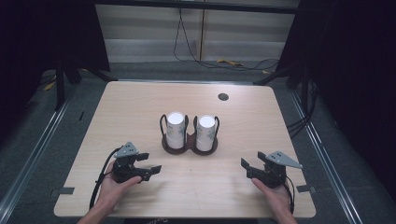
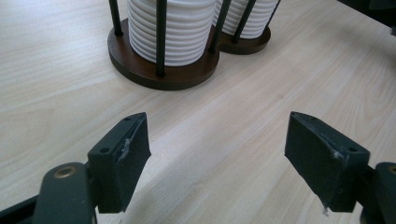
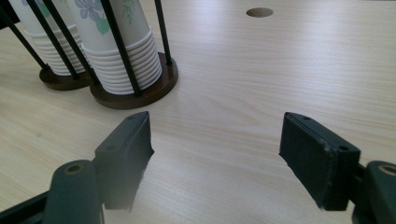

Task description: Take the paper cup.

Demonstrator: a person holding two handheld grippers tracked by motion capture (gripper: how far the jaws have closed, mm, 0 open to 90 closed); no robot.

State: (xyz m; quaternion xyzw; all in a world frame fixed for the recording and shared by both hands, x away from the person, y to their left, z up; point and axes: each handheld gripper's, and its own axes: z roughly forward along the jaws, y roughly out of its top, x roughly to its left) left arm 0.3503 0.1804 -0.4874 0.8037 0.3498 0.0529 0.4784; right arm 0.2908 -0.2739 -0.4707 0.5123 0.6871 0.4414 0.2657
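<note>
A dark wooden cup holder (image 1: 189, 148) with black upright rods stands at the table's middle. It carries two stacks of white paper cups, the left stack (image 1: 176, 128) and the right stack (image 1: 206, 130). My left gripper (image 1: 152, 163) rests near the front left, held by a hand, open and empty, pointing toward the holder. In the left gripper view its jaws (image 2: 217, 135) stand wide apart over bare wood, with the ribbed cup stack (image 2: 173, 28) ahead. My right gripper (image 1: 252, 161) sits at the front right, open. Its own view shows the gripper (image 3: 215, 126) empty, with flower-printed cups (image 3: 126, 60) ahead to the left.
A round cable hole (image 1: 223, 97) lies in the light wood table (image 1: 140, 102) behind the holder. Grey tape tabs mark the front corners. Black curtains flank both sides, and cables trail on the floor beyond the far edge.
</note>
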